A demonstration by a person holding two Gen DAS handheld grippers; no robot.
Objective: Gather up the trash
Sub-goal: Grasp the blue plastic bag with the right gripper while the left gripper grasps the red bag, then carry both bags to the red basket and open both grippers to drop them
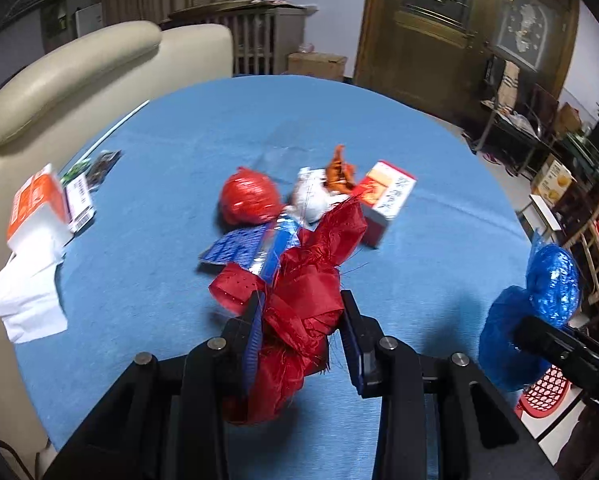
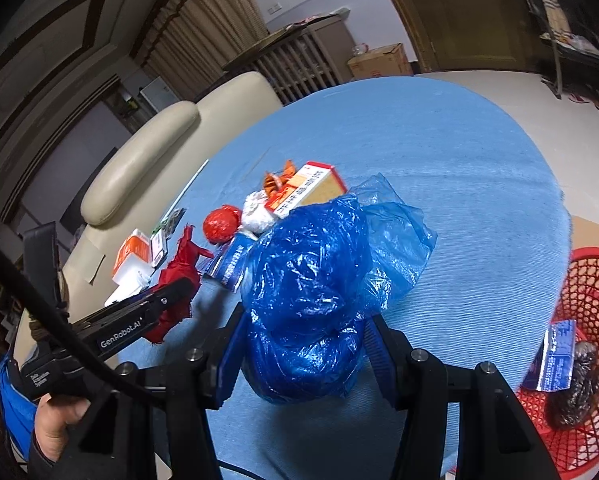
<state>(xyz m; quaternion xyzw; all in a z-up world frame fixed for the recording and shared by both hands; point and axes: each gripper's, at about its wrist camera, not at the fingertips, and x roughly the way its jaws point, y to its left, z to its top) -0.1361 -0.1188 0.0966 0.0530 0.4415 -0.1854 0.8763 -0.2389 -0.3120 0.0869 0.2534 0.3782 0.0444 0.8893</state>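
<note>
My left gripper (image 1: 301,312) is shut on a crumpled red cloth bundle (image 1: 303,304) and holds it above the blue table (image 1: 179,168); the bundle also shows in the right wrist view (image 2: 177,280). My right gripper (image 2: 303,336) is shut on a crumpled blue plastic bag (image 2: 311,280), which also shows at the right of the left wrist view (image 1: 531,312). More trash lies mid-table: a red ball of plastic (image 1: 249,196), a white wad (image 1: 313,196), an orange wrapper (image 1: 339,170), a red-and-white carton (image 1: 385,196) and a blue packet (image 1: 239,246).
A red mesh basket (image 2: 591,320) stands off the table's right edge, holding a packet and a dark lump. An orange-white box (image 1: 35,208), white tissue (image 1: 27,296) and leaflets (image 1: 87,184) lie at the table's left. A cream sofa (image 1: 71,68) stands behind.
</note>
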